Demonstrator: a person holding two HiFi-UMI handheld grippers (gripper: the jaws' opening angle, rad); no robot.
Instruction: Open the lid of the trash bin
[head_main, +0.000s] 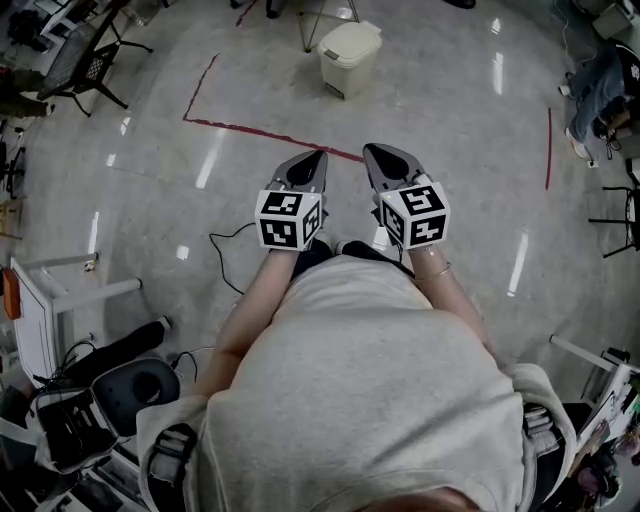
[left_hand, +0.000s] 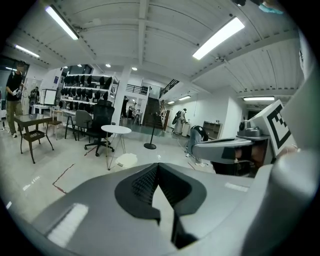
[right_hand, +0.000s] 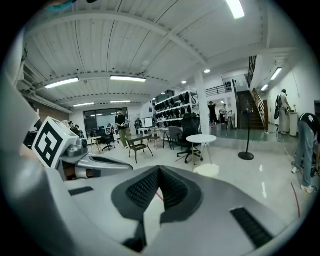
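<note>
Head view first. Closest to the lens is the person's grey shirt (head_main: 360, 400), with bare forearms reaching forward from it. Beyond them the left gripper (head_main: 319, 157) and the right gripper (head_main: 374, 151) sit side by side, each with its marker cube, noses aimed up the floor toward the trash bin (head_main: 348, 57). The bin stands well ahead of both with its lid down. A red tape line (head_main: 270, 133) runs across the floor between the bin and the grippers. Nothing is touching the bin.

Over to the left gripper view. The 2 jaws meet at their tips, with only a small hollow behind the ribbed pads and nothing caught in it. The bin (left_hand: 126, 160) shows pale and low on the floor, past the tips and a bit left of them. A round white table (left_hand: 116, 130) stands just beside it.

Right gripper view now, and it's the same story: 2 jaws together at the tip, empty. The bin (right_hand: 206, 171) sits beyond the tips and to their right, well apart from them, near that same table.

My read is that this is the approach, right at the start, with no lid work begun. The next move calls for closing in over the tape line until the bin is within reach. Then 1 gripper has to get down to the lid's front edge, either parting its jaws to pinch the lip or hooking closed tips under it, and lift. From here I can't tell how the lid hinges.
</note>
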